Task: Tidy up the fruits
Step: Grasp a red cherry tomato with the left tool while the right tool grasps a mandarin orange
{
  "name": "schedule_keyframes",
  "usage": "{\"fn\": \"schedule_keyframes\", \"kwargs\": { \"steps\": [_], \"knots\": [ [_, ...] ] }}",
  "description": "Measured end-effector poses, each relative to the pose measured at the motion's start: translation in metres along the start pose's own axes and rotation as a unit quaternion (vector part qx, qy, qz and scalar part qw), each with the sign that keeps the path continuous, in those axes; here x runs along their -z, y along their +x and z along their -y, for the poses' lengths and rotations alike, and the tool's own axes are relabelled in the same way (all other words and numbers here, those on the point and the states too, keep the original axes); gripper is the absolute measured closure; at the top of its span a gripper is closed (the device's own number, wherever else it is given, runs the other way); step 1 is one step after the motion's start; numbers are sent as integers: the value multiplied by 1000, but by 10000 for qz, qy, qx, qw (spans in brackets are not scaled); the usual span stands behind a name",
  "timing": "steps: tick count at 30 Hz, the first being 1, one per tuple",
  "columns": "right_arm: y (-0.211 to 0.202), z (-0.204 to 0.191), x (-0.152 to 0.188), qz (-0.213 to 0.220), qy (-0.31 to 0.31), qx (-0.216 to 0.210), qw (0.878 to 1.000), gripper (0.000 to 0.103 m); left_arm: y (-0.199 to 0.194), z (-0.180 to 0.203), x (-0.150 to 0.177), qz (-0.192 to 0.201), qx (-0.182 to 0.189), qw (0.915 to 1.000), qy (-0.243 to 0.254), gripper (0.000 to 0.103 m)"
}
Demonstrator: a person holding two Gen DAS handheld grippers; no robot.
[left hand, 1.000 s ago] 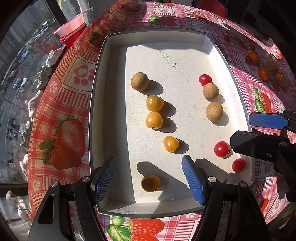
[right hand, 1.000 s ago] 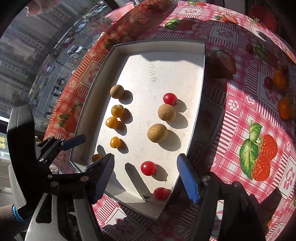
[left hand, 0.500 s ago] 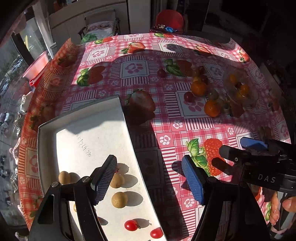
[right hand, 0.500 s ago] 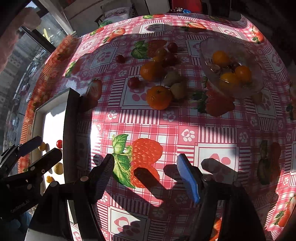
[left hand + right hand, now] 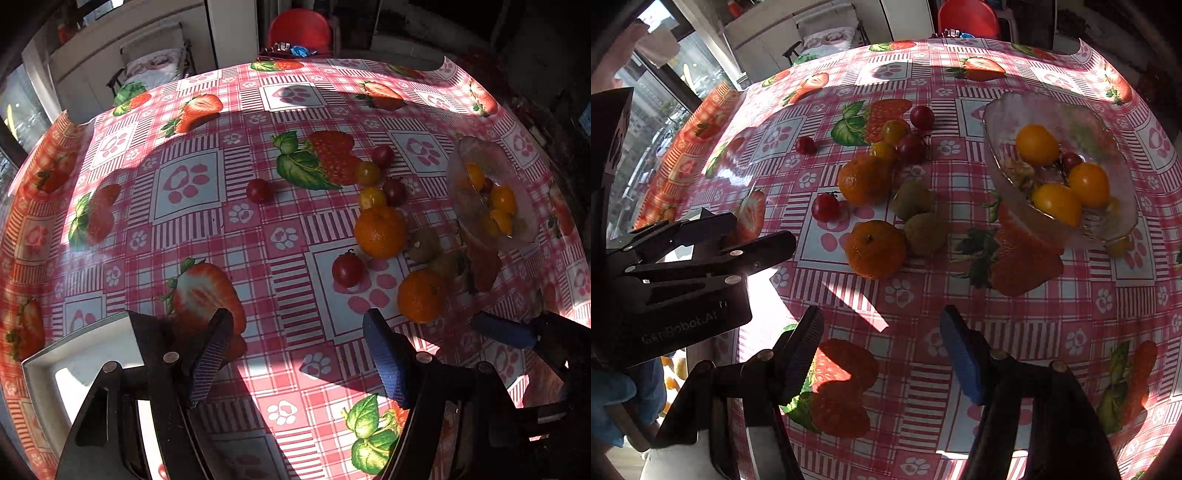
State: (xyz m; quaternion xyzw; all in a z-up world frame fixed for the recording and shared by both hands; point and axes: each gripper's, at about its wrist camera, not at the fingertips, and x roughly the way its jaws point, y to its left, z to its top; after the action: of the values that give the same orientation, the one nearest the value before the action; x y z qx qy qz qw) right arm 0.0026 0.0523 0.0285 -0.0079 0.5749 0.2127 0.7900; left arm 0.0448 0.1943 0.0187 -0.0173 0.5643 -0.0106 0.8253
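Both grippers have swung away from the white tray (image 5: 74, 354), now only at the lower left edge. The left gripper (image 5: 295, 354) and right gripper (image 5: 881, 350), fingers spread and empty, now face the loose oranges (image 5: 875, 249), tomatoes (image 5: 824, 206) and glass bowl (image 5: 1108, 147) on the counter (image 5: 229, 236).

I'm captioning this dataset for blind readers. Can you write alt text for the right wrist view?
An open, empty right hand-held gripper hovers over a red strawberry-print tablecloth, facing two mandarins, two brownish-green fruits and scattered cherry tomatoes. A glass bowl of yellow-orange fruit sits at the right, and the left hand-held gripper enters from the left.
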Motion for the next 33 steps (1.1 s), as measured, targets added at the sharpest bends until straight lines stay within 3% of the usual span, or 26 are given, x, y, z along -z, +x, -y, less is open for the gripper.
{"fn": "schedule_keyframes", "kwargs": {
  "steps": [11, 13, 15, 18, 23, 26, 33],
  "knots": [
    [19, -9, -17, 220, -380, 44, 9990, 39, 32, 13, -22, -180, 201, 9994, 212, 30],
    [20, -9, -20, 269, -380, 20, 9989, 45, 32, 15, -22, -140, 148, 9994, 277, 30],
    [21, -8, -25, 291, -380, 14, 9989, 62, 33, 16, -23, -127, 124, 9994, 293, 30],
    [21, -8, -27, 275, -369, -42, 9989, 63, 32, 16, -23, -98, 7, 9994, 318, 41],
    [13, -2, -19, 228, -262, -77, 9994, 63, 29, 17, -23, -32, -11, 9994, 335, 69],
    [7, 4, -10, 176, -159, -73, 9997, 63, 28, 20, -20, -4, 19, 9993, 363, 80],
    [-7, 13, 7, 86, 96, -185, 9997, 63, 16, 18, 0, -13, 246, 9996, 135, 80]
  ]
}}
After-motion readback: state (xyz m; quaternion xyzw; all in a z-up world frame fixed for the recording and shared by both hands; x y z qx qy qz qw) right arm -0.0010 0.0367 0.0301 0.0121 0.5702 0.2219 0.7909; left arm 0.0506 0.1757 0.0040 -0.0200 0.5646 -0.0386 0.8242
